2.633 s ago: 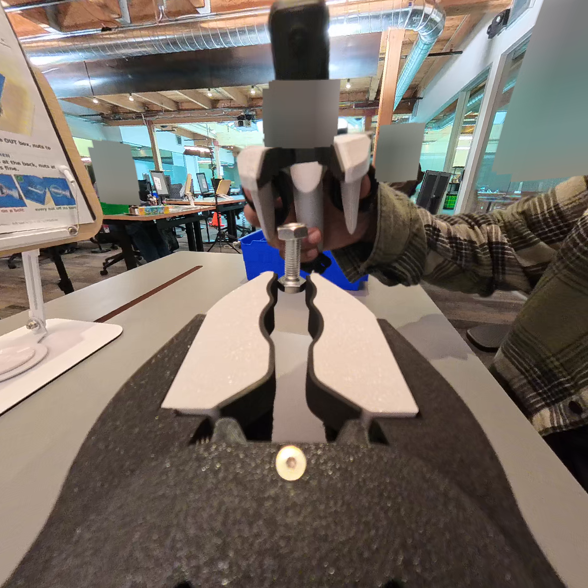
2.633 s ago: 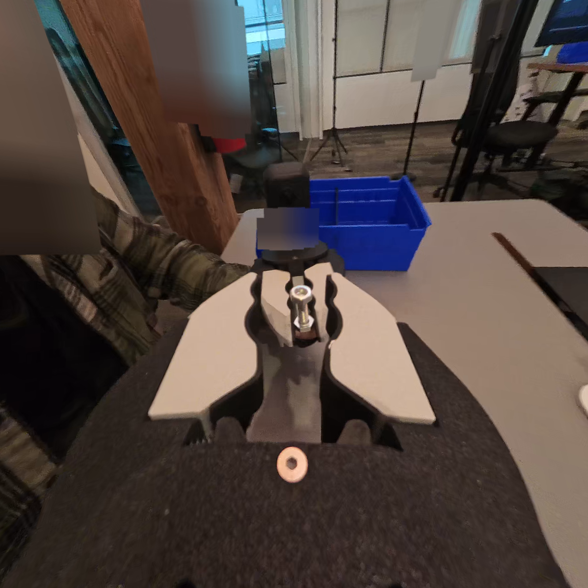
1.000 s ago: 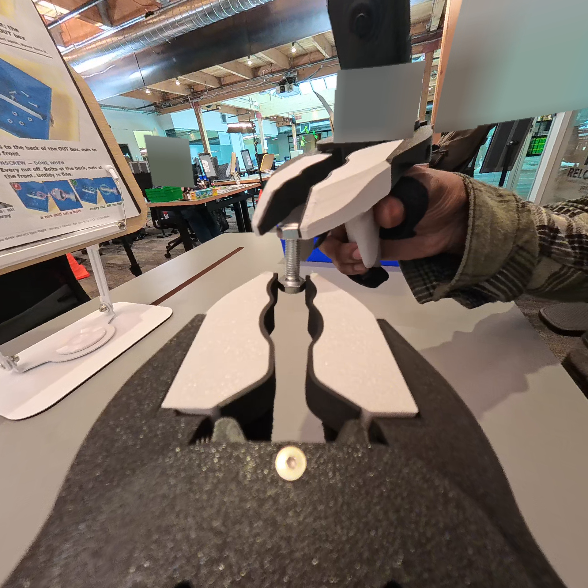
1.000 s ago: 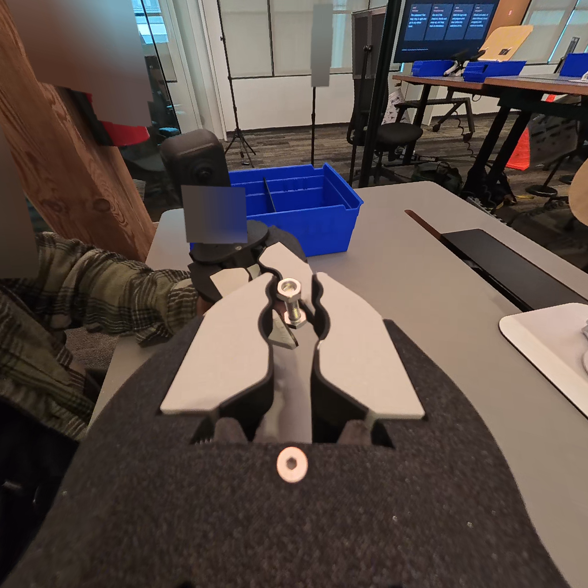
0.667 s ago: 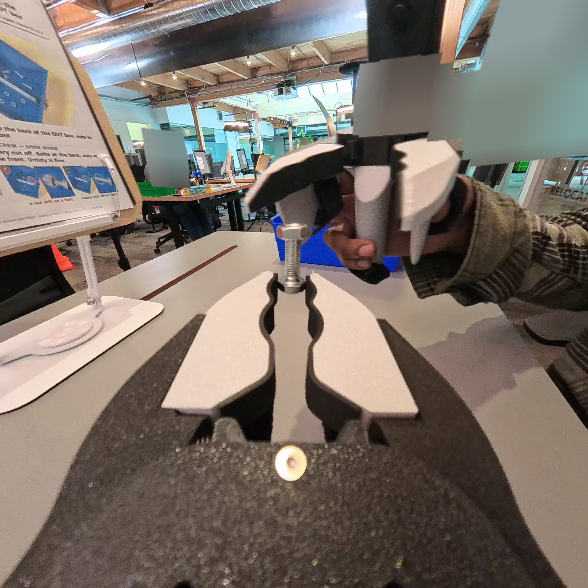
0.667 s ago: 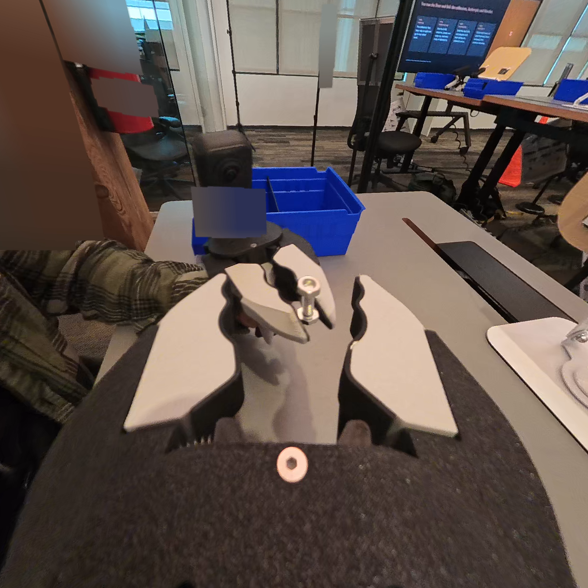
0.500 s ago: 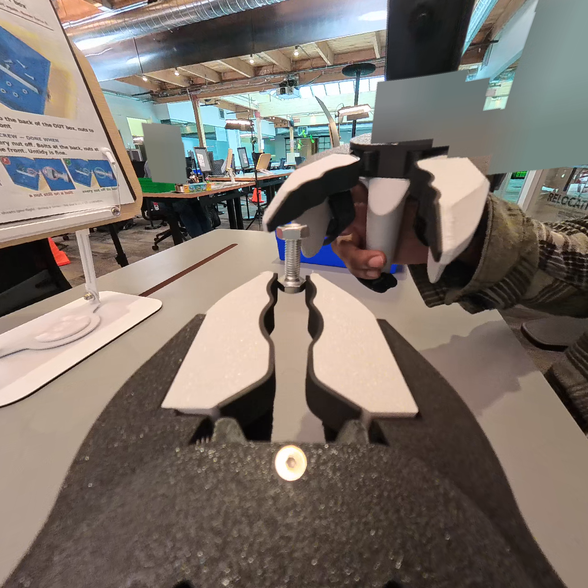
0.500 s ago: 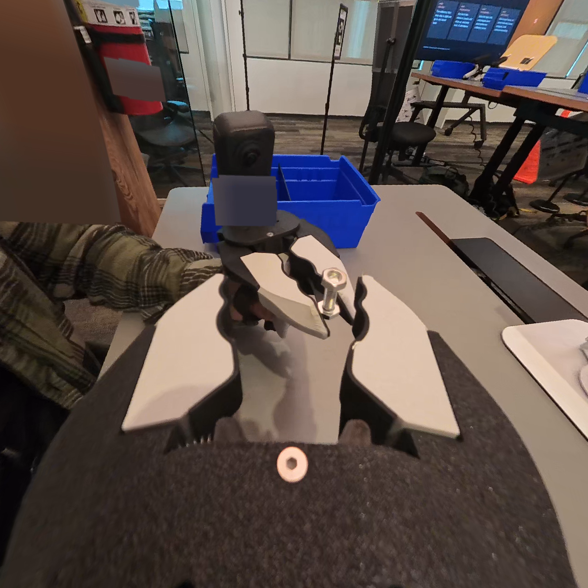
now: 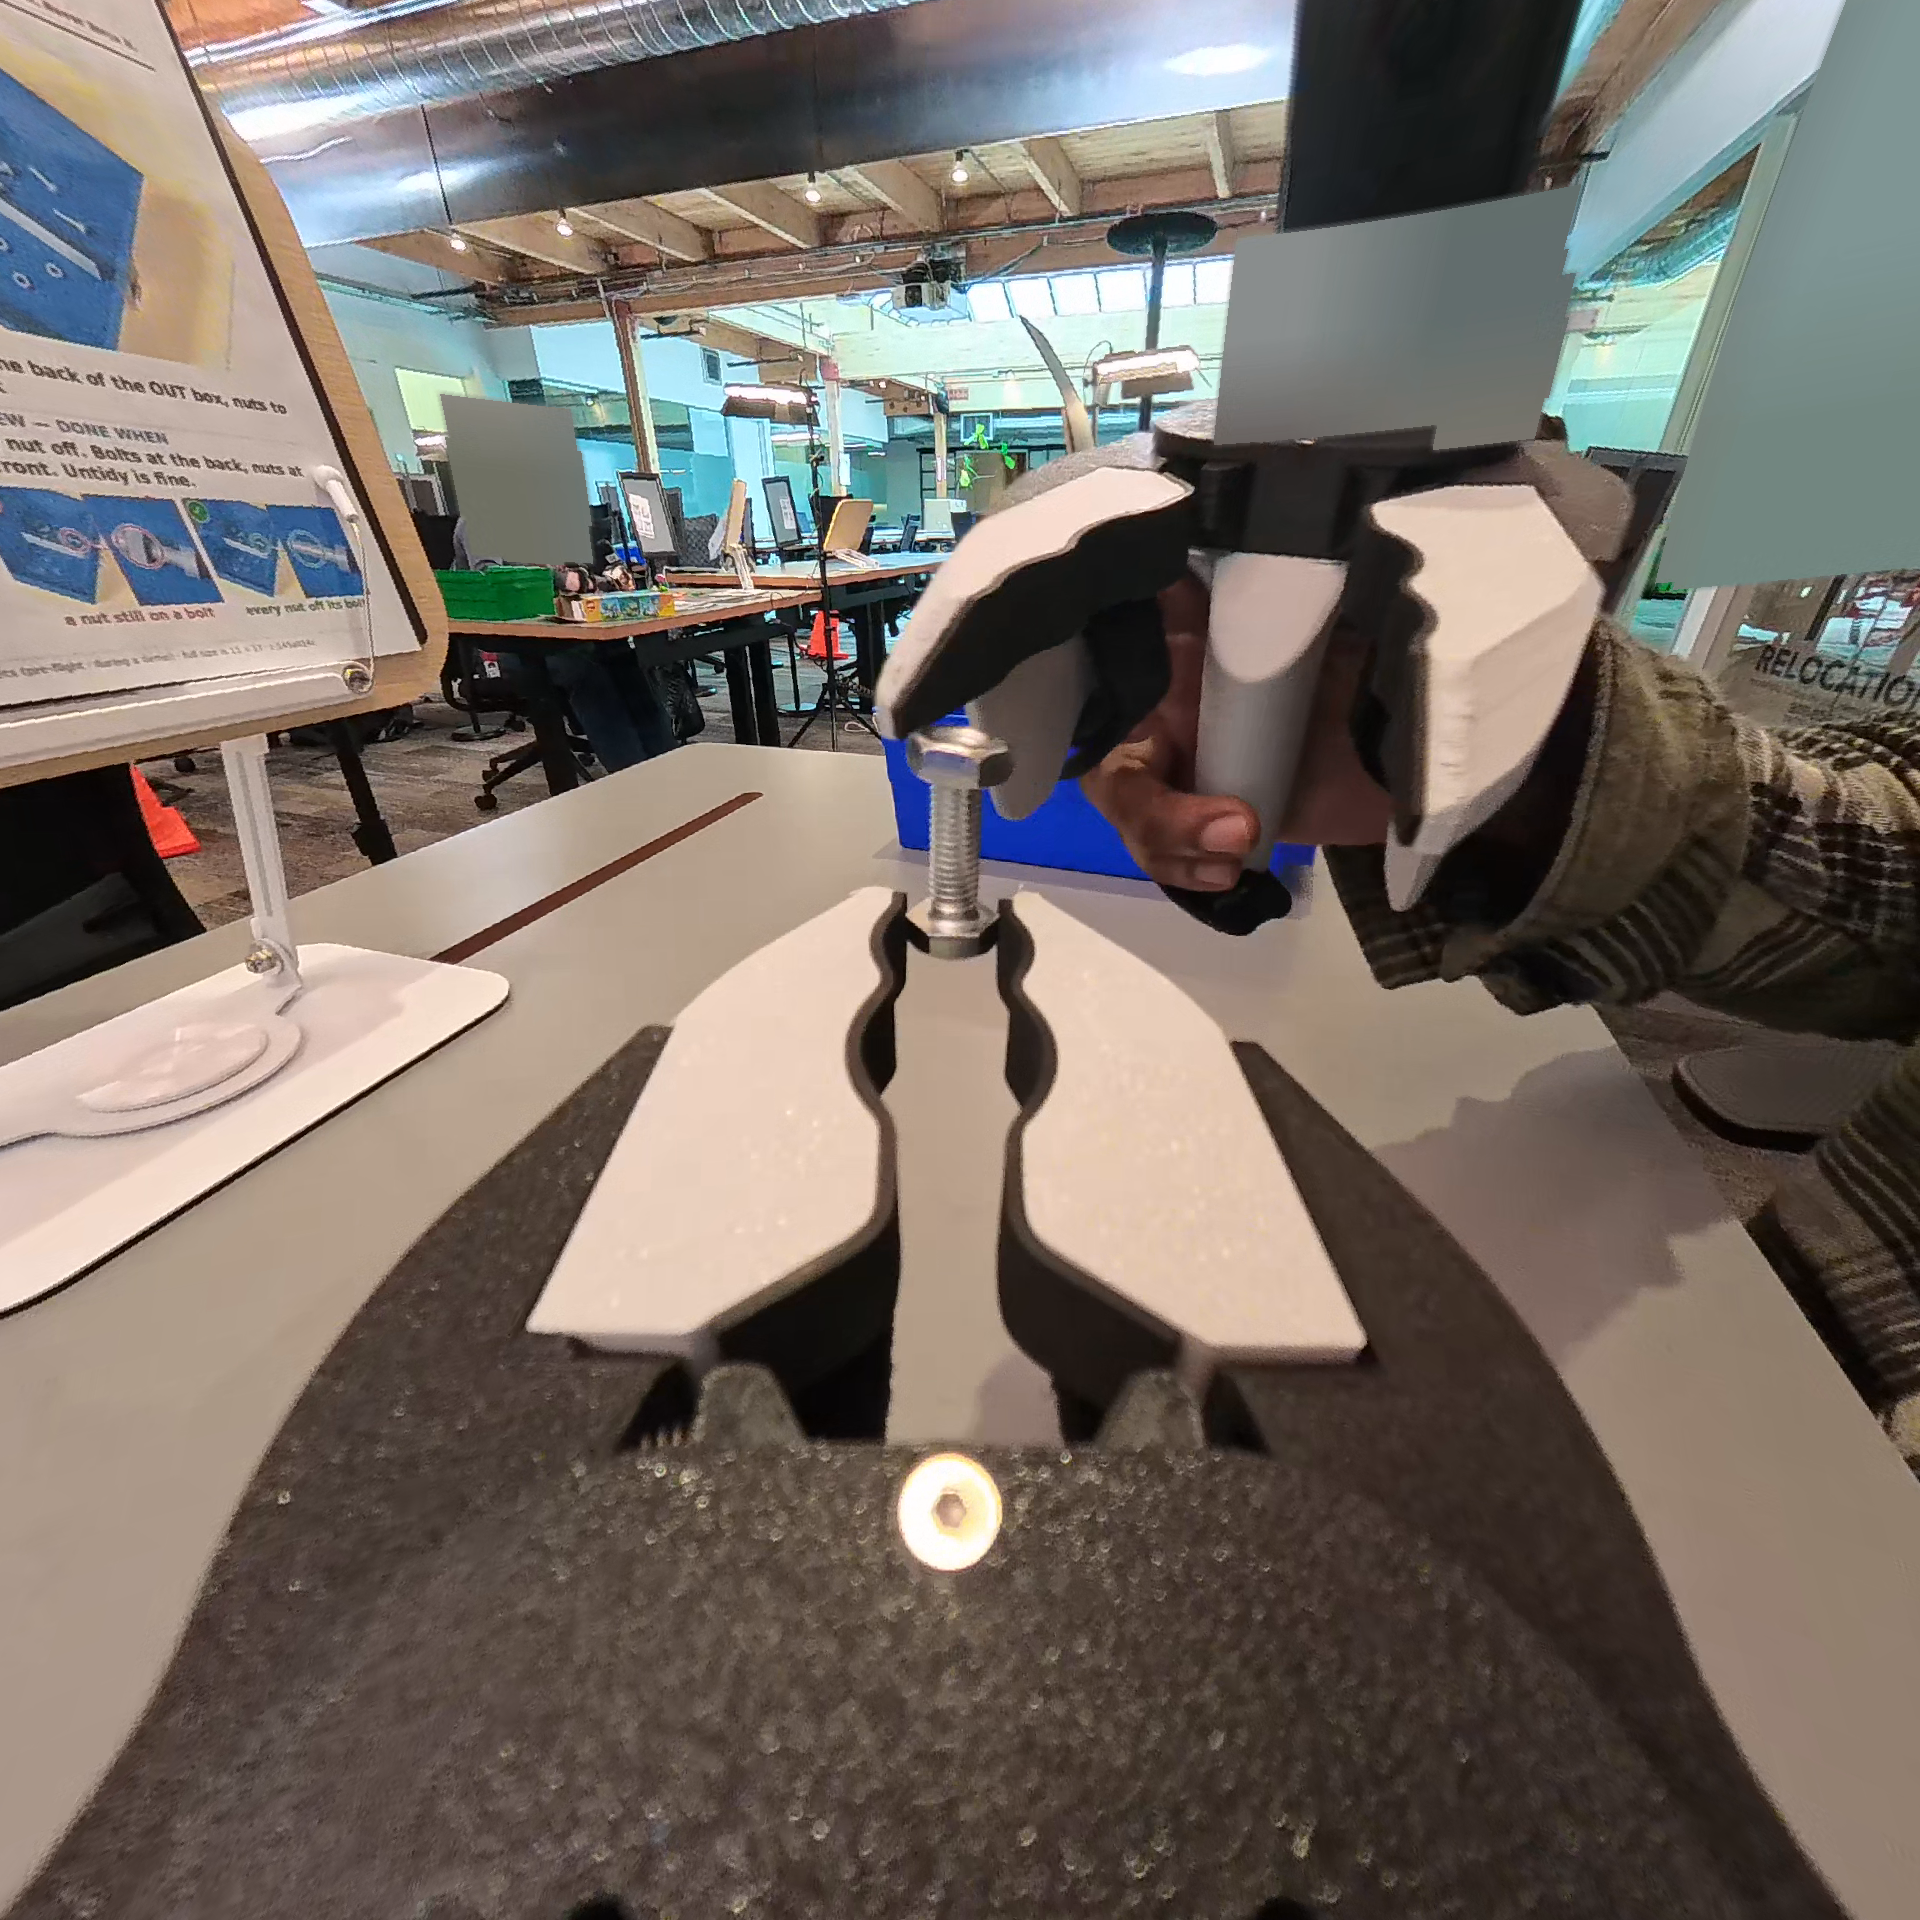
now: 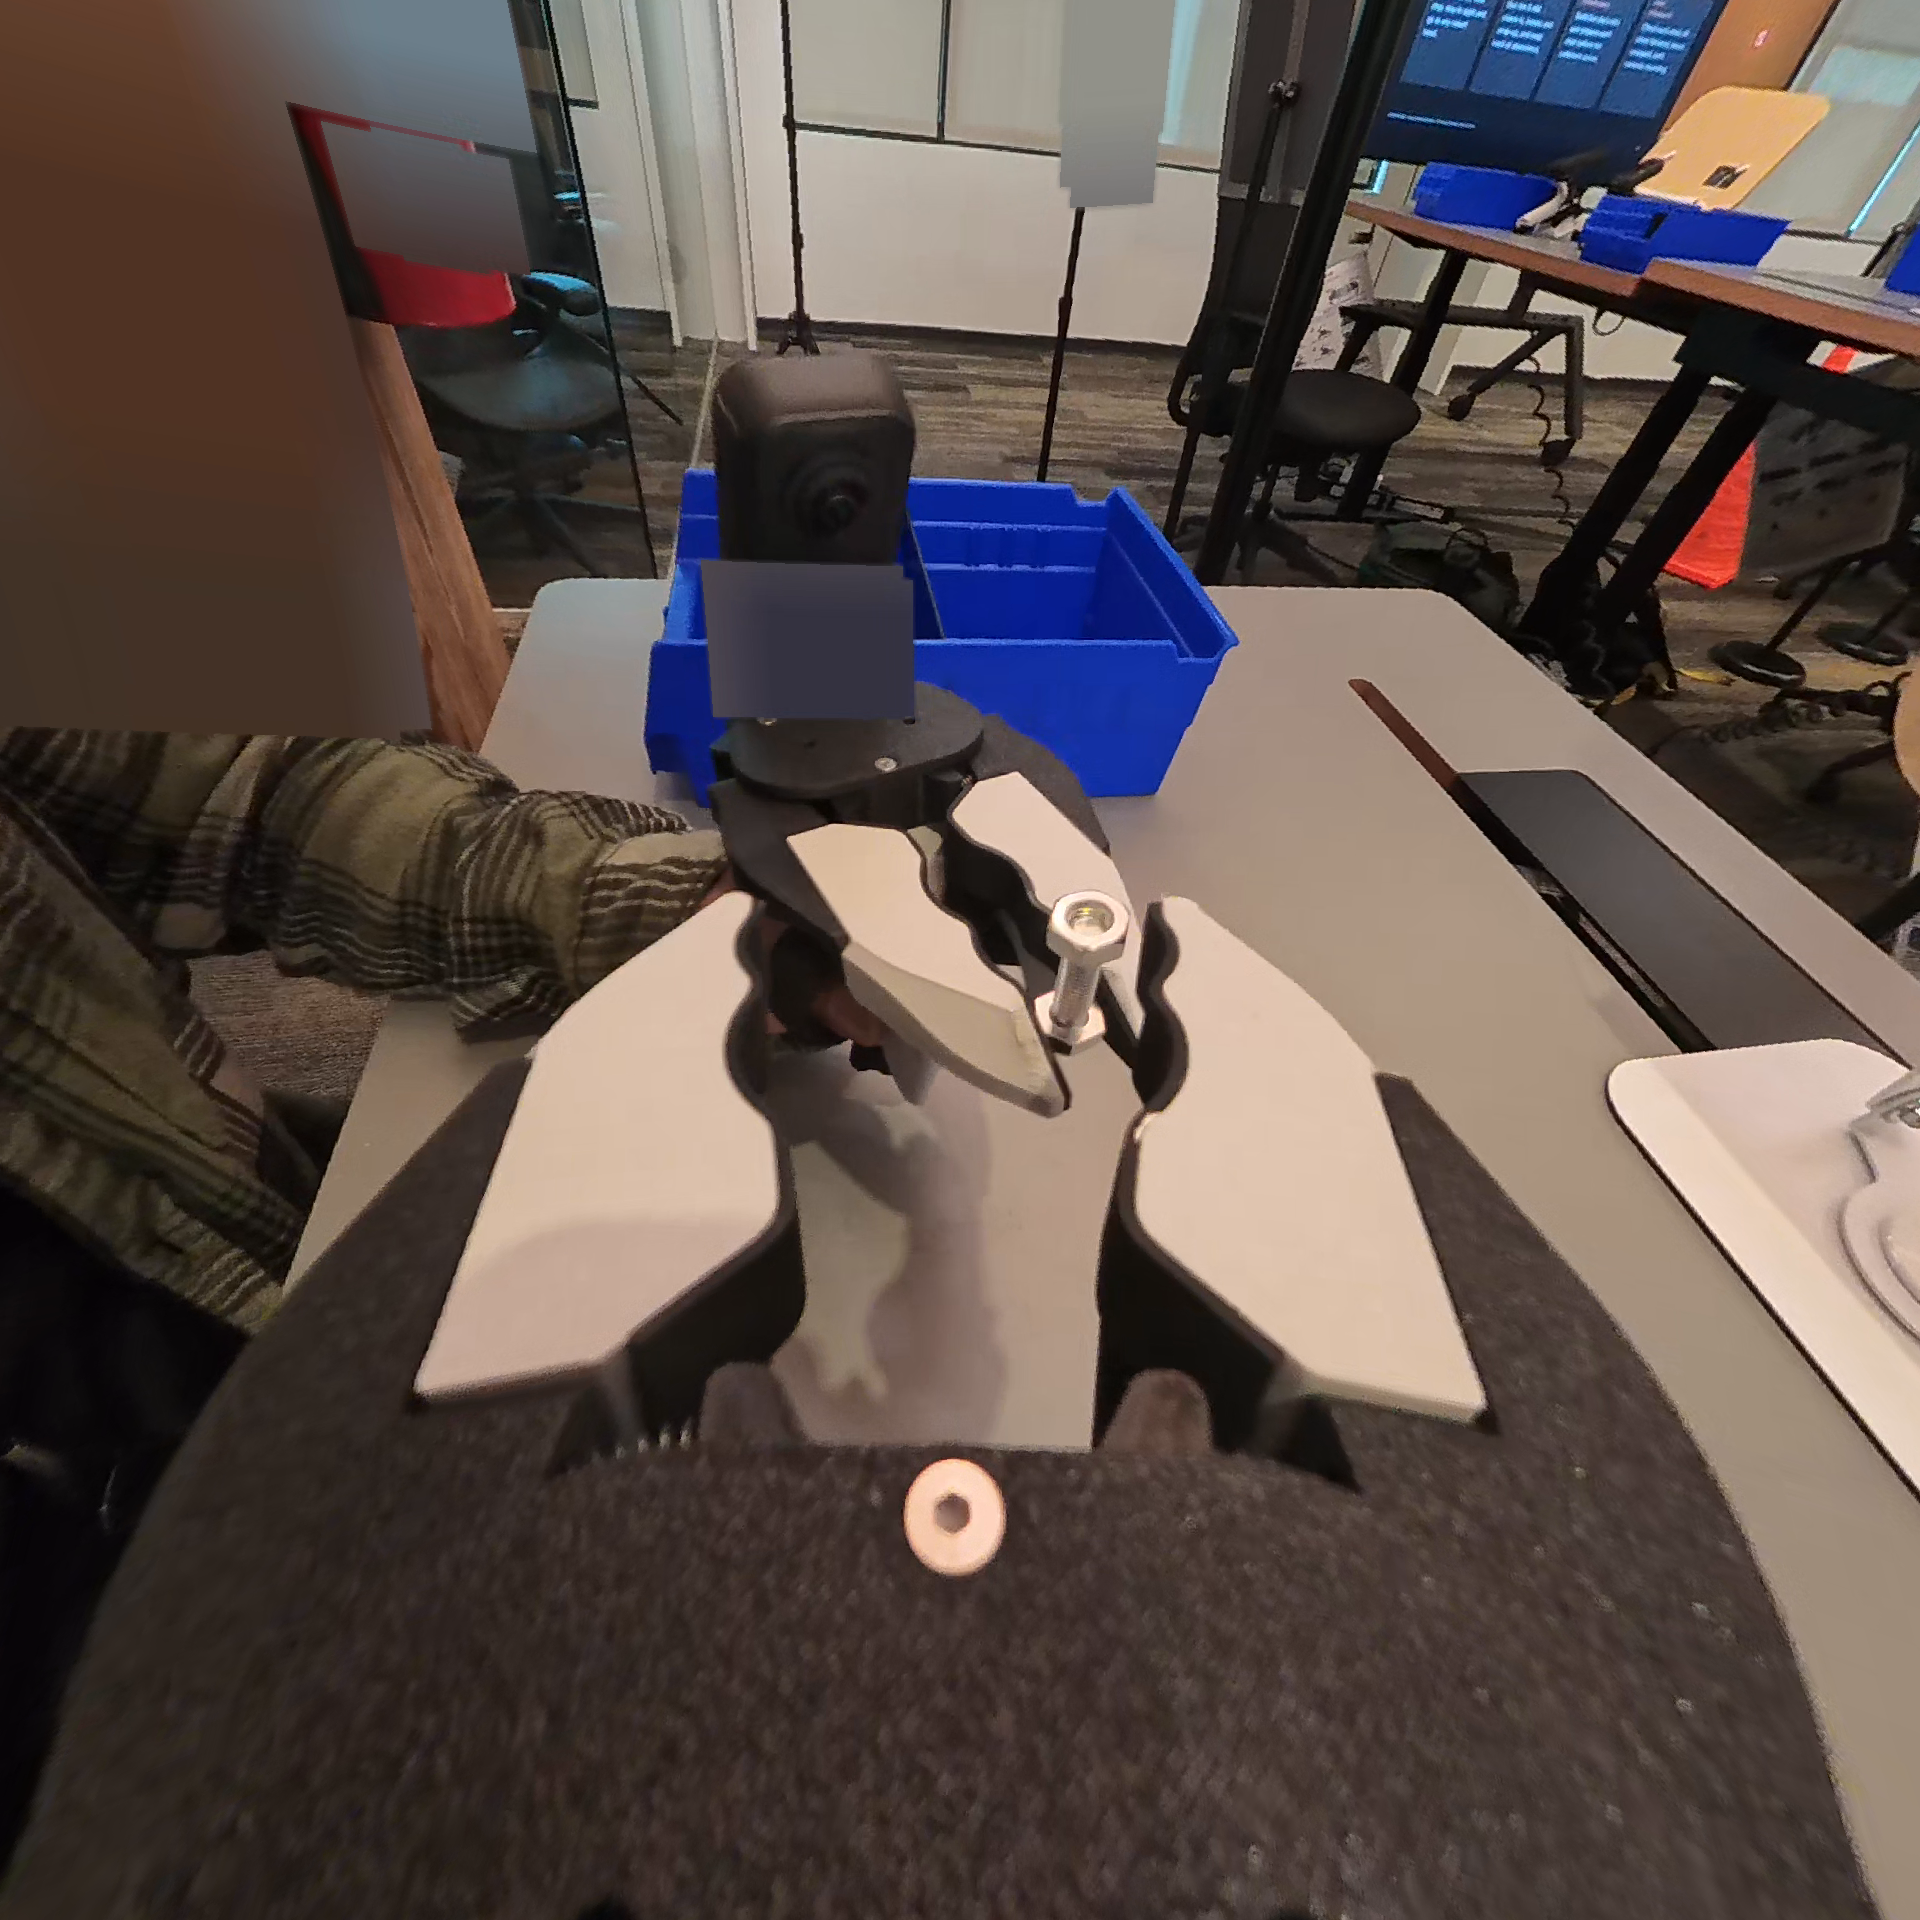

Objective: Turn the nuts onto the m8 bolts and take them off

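Open-plan office, exposed wooden ceiling beams (image 9: 748,213), silver duct (image 9: 499,52), glass partitions (image 10: 540,343), dark patterned carpet (image 10: 1143,416), desks (image 9: 623,613), black office chairs (image 10: 1340,416)

1. Bolt (image 9: 954,831): silver, hex head, threaded shank. Stands upright, head on top, held clear above the grey table.
2. Nut (image 9: 958,928): silver hex, threaded onto the bolt's lower end, well below the head. It is pinched between the left gripper's (image 9: 951,920) fingertips, both pads pressed on its flats.
3. In the right wrist view the bolt (image 10: 1081,966) tilts slightly, its head just beside one finger of the spread right gripper (image 10: 956,997); contact there cannot be judged.
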### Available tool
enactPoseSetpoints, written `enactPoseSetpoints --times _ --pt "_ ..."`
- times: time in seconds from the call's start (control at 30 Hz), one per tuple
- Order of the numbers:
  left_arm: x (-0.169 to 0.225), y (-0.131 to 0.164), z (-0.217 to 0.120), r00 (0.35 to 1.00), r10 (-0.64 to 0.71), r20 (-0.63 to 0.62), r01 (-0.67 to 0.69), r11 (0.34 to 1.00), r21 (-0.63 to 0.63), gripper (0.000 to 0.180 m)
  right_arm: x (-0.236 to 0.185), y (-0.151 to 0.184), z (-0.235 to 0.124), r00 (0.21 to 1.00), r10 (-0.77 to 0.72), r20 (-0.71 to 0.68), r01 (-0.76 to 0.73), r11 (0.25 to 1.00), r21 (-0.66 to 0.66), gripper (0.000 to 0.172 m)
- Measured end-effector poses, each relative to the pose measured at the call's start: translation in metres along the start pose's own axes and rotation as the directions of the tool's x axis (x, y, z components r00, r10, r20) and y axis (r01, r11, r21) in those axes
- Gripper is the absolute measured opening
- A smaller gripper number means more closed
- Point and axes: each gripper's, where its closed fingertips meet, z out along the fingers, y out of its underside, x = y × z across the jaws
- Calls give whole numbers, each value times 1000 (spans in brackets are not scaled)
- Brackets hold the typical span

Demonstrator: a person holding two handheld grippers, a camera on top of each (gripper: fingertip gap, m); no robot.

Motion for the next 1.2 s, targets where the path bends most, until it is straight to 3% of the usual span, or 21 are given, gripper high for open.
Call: enactPoseSetpoints --times 0.07,0.23,0.53,0.73,0.87,1.07,1.2 --pt "1 0 0 1000 2 -6 -2 1000 -1 16 2 0 0 1000 3 -6 -3 1000 -5 69" --pt "8 -1 2 998 -6 -61 7 1000 8 16 9 -7 -7 999 -30 10 30 1000 3 54" --pt "31 -1 5 980 -7 -198 10 1000 13 16 -2 0 -15 949 21 316 -9 999 -39 30" --pt "31 0 5 978 -13 -206 15 1000 8 16 -5 2 -12 945 -24 325 45 997 -59 27" --pt "34 1 6 976 -9 -216 11 1000 7 16 -4 5 -11 945 -40 323 65 996 -67 15" --pt "35 0 6 979 11 -205 -9 1000 9 16 -5 6 -12 943 -5 332 30 997 -70 15" --pt "32 -2 5 985 53 -163 -51 999 15 16 -5 2 -11 945 74 319 -68 997 -31 15"
